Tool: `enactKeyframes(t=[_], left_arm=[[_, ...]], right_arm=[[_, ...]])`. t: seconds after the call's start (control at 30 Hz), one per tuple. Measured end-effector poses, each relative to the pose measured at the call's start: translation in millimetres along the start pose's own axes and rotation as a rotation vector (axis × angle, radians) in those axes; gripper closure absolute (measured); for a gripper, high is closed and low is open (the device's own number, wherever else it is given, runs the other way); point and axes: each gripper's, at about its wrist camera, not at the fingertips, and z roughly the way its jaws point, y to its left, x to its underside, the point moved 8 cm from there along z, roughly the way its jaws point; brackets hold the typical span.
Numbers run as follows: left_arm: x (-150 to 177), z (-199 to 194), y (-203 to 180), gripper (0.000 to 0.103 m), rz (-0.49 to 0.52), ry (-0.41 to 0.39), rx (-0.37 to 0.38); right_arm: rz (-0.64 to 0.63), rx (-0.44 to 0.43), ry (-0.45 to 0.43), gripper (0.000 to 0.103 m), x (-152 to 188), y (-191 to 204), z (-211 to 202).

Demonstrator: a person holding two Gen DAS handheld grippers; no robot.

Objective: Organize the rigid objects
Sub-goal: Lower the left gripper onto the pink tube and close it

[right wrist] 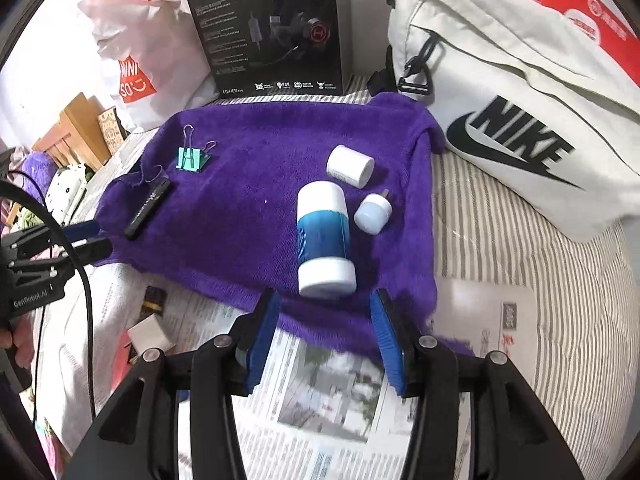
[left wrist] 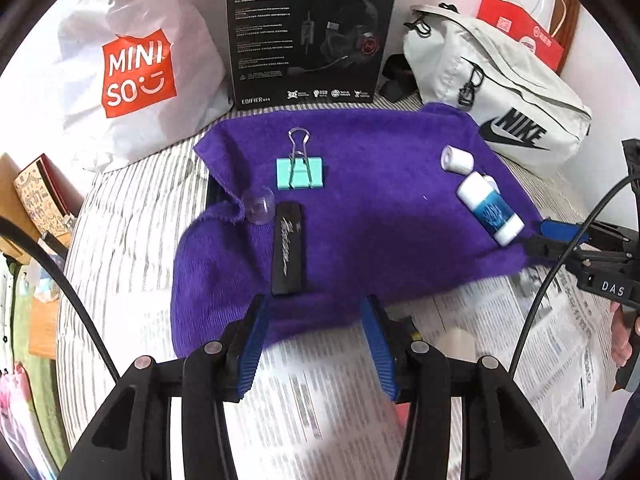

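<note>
Hovering spread and empty: left gripper (left wrist: 316, 316), right gripper (right wrist: 324, 312). Showing clear dome (left wrist: 260, 205) leftward only; small plug-ended cap (right wrist: 373, 213) plainly rightward only.

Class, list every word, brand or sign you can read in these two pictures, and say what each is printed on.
"MINI SO": white plastic bag
"EDIFIER", "HECATE", "G2": black headset box
"NIKE": pale bag
"DAS": right gripper
"GenRobot.AI": left gripper
Script on black bar: unreadable
Newspaper, box's small print, red paper bag: too small or blurred
</note>
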Motion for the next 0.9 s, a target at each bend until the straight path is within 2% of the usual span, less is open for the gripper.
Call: enactKeyframes(t=[0.3,0.43,0.63,0.73,0.9], left_arm=[[44.9,-4.2,-29.6,0.057,0.025,0.027,0.022],[65.4,-5.6,-43.6,0.057,0.037,0.039,0.041],[80.5,1.1,-60.0,0.057,0.075,0.065,0.044],[86.2,2.1,-57.8,0.056,0.091,0.069,0.010],[89.1,1.2,-39.3,0.054,0.060,0.057,-0.014]], right_arm=[[0.029,-0.001,-0.040,0.054,30.3,8.6,-33.3],[0.041,0.002,-0.059,0.050,44.2,12.5,-44.9],[0.039,0.006,-0.072,0.050,62.9,13.1,-53.3],[0.047,0.007,-0.079,0.050,69.3,12.3,-56.9],[0.066,-0.008,-0.088,0.050,80.2,10.3,-59.4]])
